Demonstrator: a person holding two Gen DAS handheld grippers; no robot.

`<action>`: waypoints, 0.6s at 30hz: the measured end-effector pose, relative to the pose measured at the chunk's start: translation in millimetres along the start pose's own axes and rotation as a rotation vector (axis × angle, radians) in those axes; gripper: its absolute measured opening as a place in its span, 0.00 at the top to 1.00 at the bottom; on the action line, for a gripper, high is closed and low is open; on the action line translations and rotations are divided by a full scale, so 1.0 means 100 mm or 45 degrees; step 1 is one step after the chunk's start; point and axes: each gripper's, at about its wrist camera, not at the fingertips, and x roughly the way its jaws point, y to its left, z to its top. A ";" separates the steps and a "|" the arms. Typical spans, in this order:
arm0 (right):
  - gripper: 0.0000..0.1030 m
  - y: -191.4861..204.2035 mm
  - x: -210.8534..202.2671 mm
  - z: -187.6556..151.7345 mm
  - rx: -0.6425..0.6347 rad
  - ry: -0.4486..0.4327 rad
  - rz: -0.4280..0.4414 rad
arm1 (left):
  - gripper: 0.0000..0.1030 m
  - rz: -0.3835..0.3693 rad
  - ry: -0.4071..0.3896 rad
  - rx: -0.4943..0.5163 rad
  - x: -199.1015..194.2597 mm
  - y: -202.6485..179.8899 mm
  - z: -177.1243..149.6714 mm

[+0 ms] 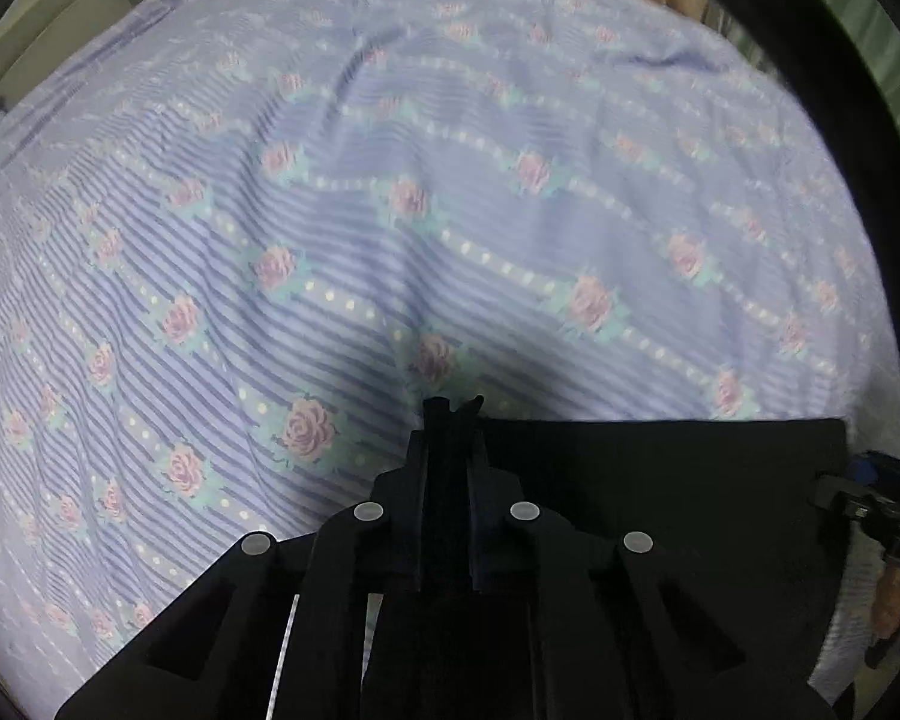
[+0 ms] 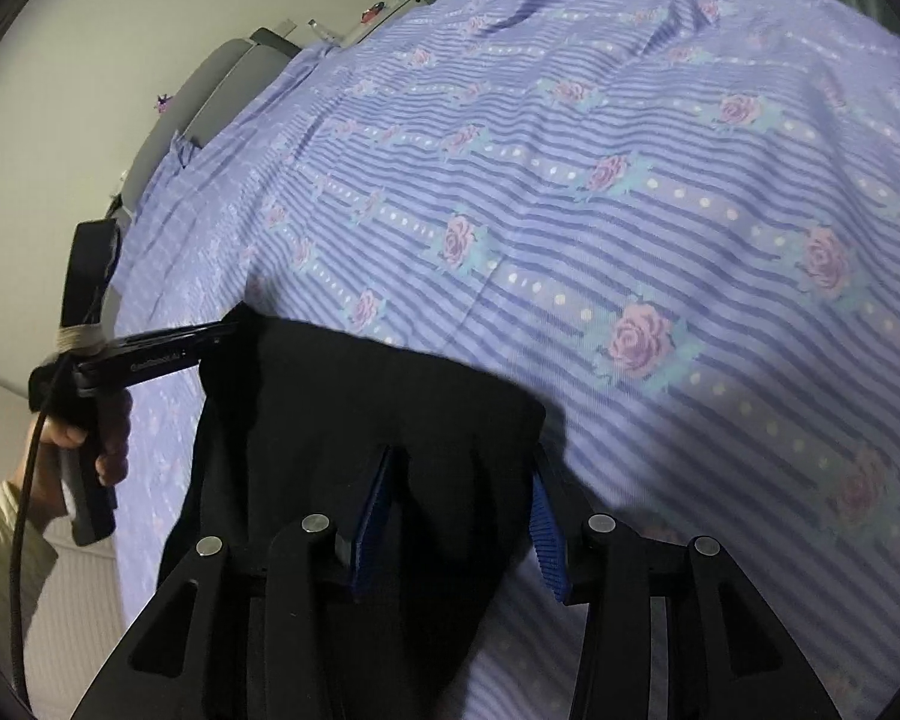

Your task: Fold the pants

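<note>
Both tongs gripping black pants (image 2: 354,420): left gripper (image 1: 453,405) pinching edge, right gripper (image 2: 459,480) wide around cloth w/ floral sheet (image 2: 630,210) ahead—keep tension even.

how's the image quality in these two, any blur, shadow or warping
Left wrist view: soft motion blur across the floral bedsheet, heavy fisheye bulge, and a dark shadow just ahead of the left tongs. Right wrist view: sharper roses, same bulging distortion, and the black pants lose all detail between the right tongs.
</note>
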 end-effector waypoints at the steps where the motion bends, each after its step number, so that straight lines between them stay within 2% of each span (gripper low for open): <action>1: 0.57 -0.03 0.00 0.02 0.015 0.000 0.019 | 0.89 -0.006 -0.025 0.011 -0.09 0.00 0.02; 5: 0.57 -0.09 0.04 0.04 0.072 -0.003 0.085 | 0.90 -0.039 -0.119 0.109 -0.50 -0.09 0.06; 7: 0.58 -0.05 0.07 0.07 0.056 0.005 0.103 | 0.90 0.002 -0.113 0.144 -0.59 -0.09 0.08; 8: 0.67 -0.03 0.08 0.09 0.046 0.006 0.113 | 0.90 0.006 -0.109 0.145 -0.61 -0.08 0.08; 9: 0.89 -0.01 0.09 0.11 0.034 0.013 0.134 | 0.90 0.010 -0.106 0.150 -0.64 -0.08 0.07; 10: 0.91 0.01 0.11 0.13 0.037 0.034 0.181 | 0.90 0.018 -0.108 0.149 -0.66 -0.08 0.06; 13: 0.91 0.09 -0.01 0.20 0.042 0.011 0.203 | 0.90 0.026 -0.136 0.140 -0.80 -0.05 0.00; 16: 0.92 0.38 -0.44 0.21 -0.108 -0.105 0.160 | 0.90 0.039 -0.169 0.165 -0.96 -0.13 -0.06; 18: 0.92 0.57 -0.66 0.17 -0.201 -0.144 0.143 | 0.90 0.047 -0.196 0.180 -1.10 -0.16 -0.10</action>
